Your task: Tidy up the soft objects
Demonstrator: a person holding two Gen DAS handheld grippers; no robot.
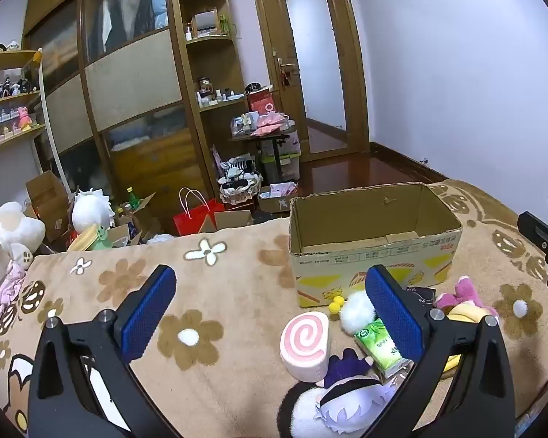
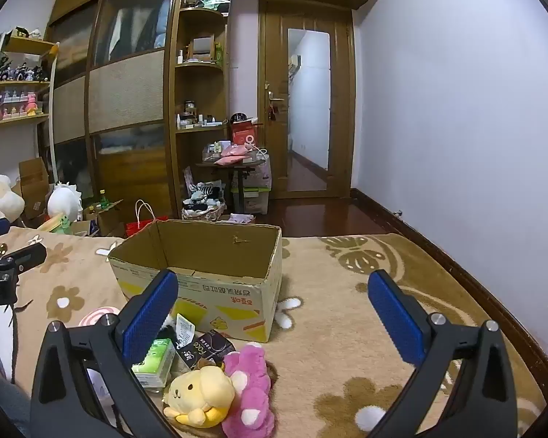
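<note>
An open cardboard box [image 1: 369, 241] stands on the flowered blanket [image 1: 219, 292]; it also shows in the right wrist view [image 2: 215, 273] and looks empty. In front of it lie soft toys: a pink swirl roll cushion [image 1: 305, 345], a white pompom [image 1: 358, 310], a purple-haired doll [image 1: 347, 398], a yellow dog plush [image 2: 197, 394], a pink plush [image 2: 250, 390] and a green tissue pack [image 2: 155, 363]. My left gripper [image 1: 270, 314] is open and empty above the toys. My right gripper [image 2: 274, 321] is open and empty, to the right of the pile.
A black packet [image 2: 208, 350] lies beside the box. Past the bed's far edge stand a red bag [image 1: 197, 215], boxes, plush toys [image 1: 7, 233] and a wardrobe. A wall [image 2: 456, 127] runs along the right. The blanket spreads bare to the right [image 2: 347, 328].
</note>
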